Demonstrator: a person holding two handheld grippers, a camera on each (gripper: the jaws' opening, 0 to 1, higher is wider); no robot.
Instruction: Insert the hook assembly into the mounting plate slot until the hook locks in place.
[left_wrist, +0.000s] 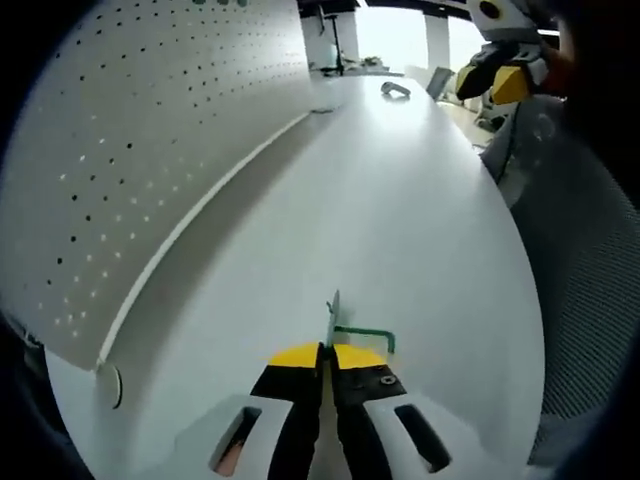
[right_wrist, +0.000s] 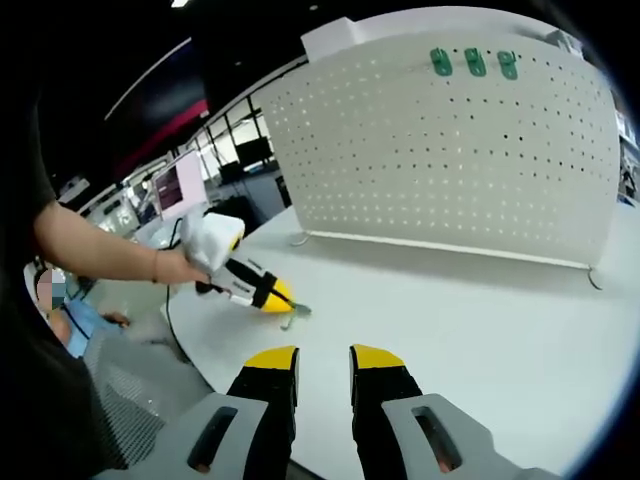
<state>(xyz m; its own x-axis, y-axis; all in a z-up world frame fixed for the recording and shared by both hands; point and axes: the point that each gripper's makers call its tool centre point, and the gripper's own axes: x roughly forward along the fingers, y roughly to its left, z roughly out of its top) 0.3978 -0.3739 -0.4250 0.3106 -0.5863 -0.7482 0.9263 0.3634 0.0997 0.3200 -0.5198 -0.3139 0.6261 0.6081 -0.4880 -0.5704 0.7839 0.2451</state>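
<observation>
The left gripper (left_wrist: 326, 352) is pinching a small hook (left_wrist: 345, 332) between closed jaws: a thin metal tab is standing up from the yellow tips and a green wire arm is sticking out to one side, just above the white table (left_wrist: 400, 220). In the right gripper view the same gripper (right_wrist: 281, 296) is being held low over the table's near edge by a hand (right_wrist: 178, 266), forearm reaching in from the side, tool roughly level. The right gripper (right_wrist: 324, 358) is hanging with its jaws apart and nothing between them, pointing toward the pegboard (right_wrist: 450, 160). That board is standing upright at the far side of the table, well apart from the hook, with three green hooks (right_wrist: 474, 62) already sitting in a row near its top. To do this step well, the left hand probably needs to carry the hook across to the board, turn the tab square to a free slot and push straight in until it catches; whether the grip is firm enough for that push is hard to judge. The right gripper is probably best kept back, so the board and hook remain in sight.
</observation>
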